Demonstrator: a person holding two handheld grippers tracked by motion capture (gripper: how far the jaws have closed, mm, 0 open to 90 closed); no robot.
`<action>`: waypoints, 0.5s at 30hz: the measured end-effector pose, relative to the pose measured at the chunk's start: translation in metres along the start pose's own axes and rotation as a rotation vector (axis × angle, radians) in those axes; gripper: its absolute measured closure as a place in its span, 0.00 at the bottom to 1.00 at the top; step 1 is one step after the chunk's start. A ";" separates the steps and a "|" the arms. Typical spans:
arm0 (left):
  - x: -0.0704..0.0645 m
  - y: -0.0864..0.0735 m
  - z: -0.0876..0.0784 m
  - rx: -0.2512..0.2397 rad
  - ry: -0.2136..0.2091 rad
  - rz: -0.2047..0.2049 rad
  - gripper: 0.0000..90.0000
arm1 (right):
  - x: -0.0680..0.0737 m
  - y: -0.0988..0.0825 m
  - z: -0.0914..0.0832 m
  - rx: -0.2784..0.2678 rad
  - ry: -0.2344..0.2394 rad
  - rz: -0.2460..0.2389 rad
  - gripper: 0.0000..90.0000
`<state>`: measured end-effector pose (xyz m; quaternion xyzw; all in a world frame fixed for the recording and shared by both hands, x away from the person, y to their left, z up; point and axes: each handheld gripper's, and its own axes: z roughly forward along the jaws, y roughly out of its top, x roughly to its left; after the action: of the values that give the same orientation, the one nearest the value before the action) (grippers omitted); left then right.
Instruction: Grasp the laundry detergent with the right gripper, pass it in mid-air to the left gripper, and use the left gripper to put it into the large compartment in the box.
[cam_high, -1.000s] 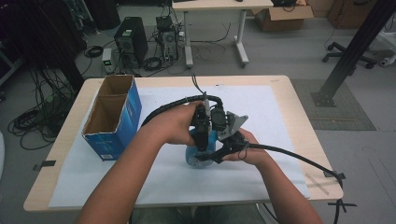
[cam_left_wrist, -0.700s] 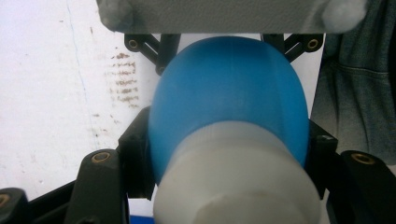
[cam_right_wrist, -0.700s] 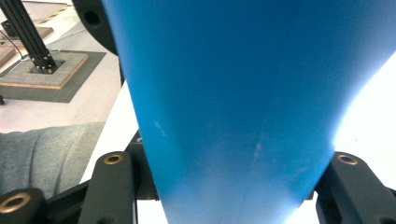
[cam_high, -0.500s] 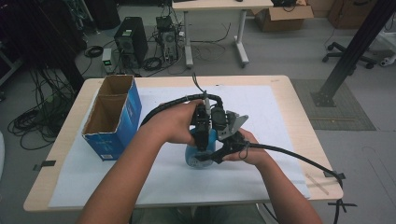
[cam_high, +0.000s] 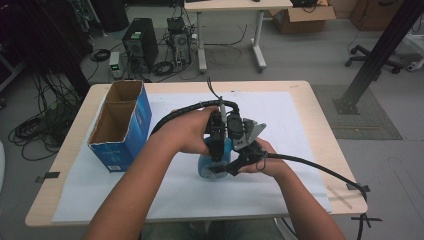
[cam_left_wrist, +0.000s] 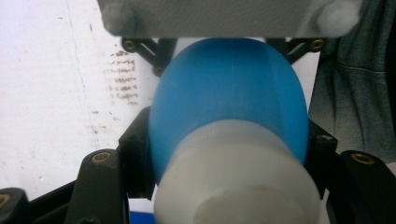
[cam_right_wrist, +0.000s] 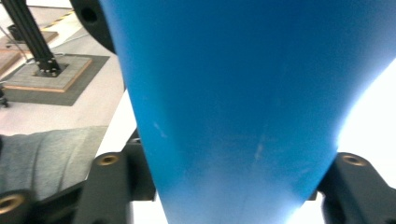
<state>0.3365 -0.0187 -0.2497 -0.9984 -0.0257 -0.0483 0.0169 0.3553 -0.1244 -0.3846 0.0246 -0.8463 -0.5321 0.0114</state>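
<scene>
Jaws of both grippers are clamped on 1 thing, a blue bottle (cam_high: 214, 167) standing near the middle of the table (cam_high: 305, 100), on the white sheet (cam_high: 280, 115) that covers most of its top. In the left gripper view the black jaws press the blue body (cam_left_wrist: 229, 102) from both sides just below its frosted white cap (cam_left_wrist: 238, 177), which points toward the camera. In the right gripper view the jaws pinch the narrowing blue wall (cam_right_wrist: 243, 107) from either side. From the high view the left gripper (cam_high: 216, 142) comes down on the bottle from above, while the right gripper (cam_high: 235, 162) meets it low and from the side.

That split grip reads as a brace and a turn: 1 tool steadies the body so the other can work near the cap, probably to twist it off or on; which tool does which I cannot tell. Both hands crowd close, so the cables (cam_high: 310, 167) arc away to either side.

Farther out, well apart to the left, an open blue cardboard box (cam_high: 120, 125) with 2 compartments stands near the table's far left corner, perhaps where the bottle belongs.
</scene>
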 end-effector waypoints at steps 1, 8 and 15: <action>0.001 0.000 -0.001 0.007 0.000 -0.001 0.43 | 0.000 -0.001 0.000 0.000 0.000 0.010 0.36; 0.003 -0.001 -0.002 0.010 0.000 -0.014 0.43 | -0.001 -0.006 0.001 0.037 -0.013 0.053 0.17; 0.006 -0.003 -0.002 0.020 -0.017 -0.036 0.43 | -0.001 -0.006 -0.004 0.076 -0.024 0.062 0.03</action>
<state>0.3425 -0.0157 -0.2468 -0.9979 -0.0445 -0.0398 0.0260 0.3567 -0.1310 -0.3881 -0.0074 -0.8663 -0.4992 0.0168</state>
